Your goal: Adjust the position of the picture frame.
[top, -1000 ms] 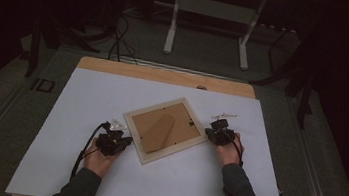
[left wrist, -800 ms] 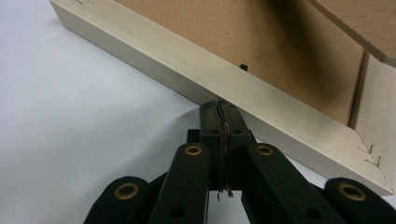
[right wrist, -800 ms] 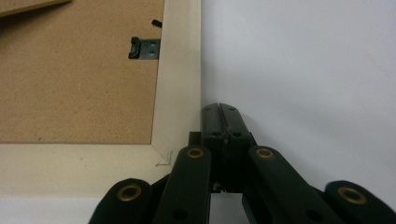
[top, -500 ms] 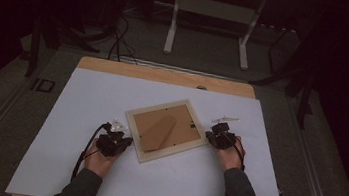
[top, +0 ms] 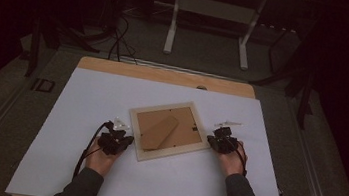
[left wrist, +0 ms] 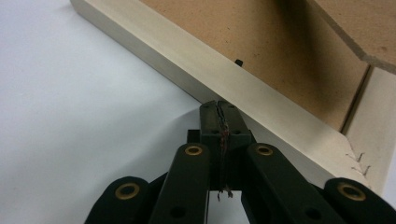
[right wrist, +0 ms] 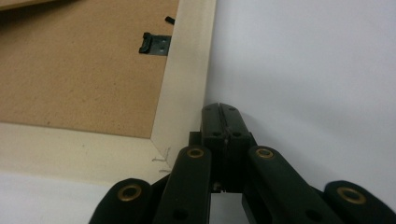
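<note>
Frame (top: 168, 132): lies face down, tilted, on your white sheet (top: 86, 102).
Left gripper (left wrist: 219, 109): your jaws pressed together, tips at frame's edge.
Right gripper (right wrist: 219, 112): jaws together, tips beside frame's corner.

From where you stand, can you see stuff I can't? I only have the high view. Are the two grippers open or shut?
Observer: Both are shut. In the left gripper view, the left gripper has its jaws pressed together with nothing between them.
Operator: And the other one?
Observer: Same for the right gripper: jaws together, tips right at the outer edge of the picture frame.
Operator: Is there anything little on the frame's back?
Observer: Yes, a small dark metal clip sits where the brown backing board meets the pale wood.
Operator: What's that brown flap in the middle?
Observer: The left gripper view shows it lifted off the backing: the stand flap.
</note>
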{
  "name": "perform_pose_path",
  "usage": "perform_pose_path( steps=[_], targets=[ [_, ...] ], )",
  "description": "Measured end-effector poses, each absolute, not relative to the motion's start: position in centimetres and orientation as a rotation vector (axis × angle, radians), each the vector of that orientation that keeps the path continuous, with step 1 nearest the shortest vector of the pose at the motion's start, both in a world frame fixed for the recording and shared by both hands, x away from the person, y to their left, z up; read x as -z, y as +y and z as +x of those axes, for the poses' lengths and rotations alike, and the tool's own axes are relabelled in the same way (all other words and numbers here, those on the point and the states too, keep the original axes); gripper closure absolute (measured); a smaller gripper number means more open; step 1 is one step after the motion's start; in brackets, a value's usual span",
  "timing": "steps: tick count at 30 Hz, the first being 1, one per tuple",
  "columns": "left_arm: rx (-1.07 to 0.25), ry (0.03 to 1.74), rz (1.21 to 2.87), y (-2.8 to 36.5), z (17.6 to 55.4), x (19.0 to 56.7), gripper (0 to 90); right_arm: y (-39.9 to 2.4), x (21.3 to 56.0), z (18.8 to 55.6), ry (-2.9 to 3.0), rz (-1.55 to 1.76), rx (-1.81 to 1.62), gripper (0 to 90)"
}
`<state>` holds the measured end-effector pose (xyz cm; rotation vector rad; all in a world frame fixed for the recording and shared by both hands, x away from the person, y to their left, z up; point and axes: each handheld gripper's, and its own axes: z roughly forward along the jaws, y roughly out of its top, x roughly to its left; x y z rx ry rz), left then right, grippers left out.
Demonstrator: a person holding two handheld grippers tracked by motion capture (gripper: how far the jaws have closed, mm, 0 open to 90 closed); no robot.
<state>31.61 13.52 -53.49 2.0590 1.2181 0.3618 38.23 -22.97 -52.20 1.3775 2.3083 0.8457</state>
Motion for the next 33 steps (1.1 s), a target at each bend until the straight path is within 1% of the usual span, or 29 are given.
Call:
perform_pose_path(
  steps=[6,15,20,25,33],
  targets=[
    [-0.336,1.200,2.084,13.6,32.6,53.3,90.0,-23.2,52.1,37.6,2.317,1.369,-0.821,90.0],
    [-0.320,1.199,2.071,13.8,32.6,53.4,90.0,-23.5,52.3,36.6,2.298,1.384,-0.862,90.0],
    [-0.344,1.183,2.089,13.6,32.2,53.4,90.0,-23.6,52.5,36.1,2.284,1.346,-0.884,90.0],
    [-0.334,1.165,2.119,13.8,31.5,53.2,90.0,-23.6,52.6,35.5,2.294,1.338,-0.909,90.0],
    [-0.319,1.182,2.098,14.2,31.2,53.3,90.0,-23.7,52.9,34.6,2.293,1.337,-0.963,90.0]
  ],
)
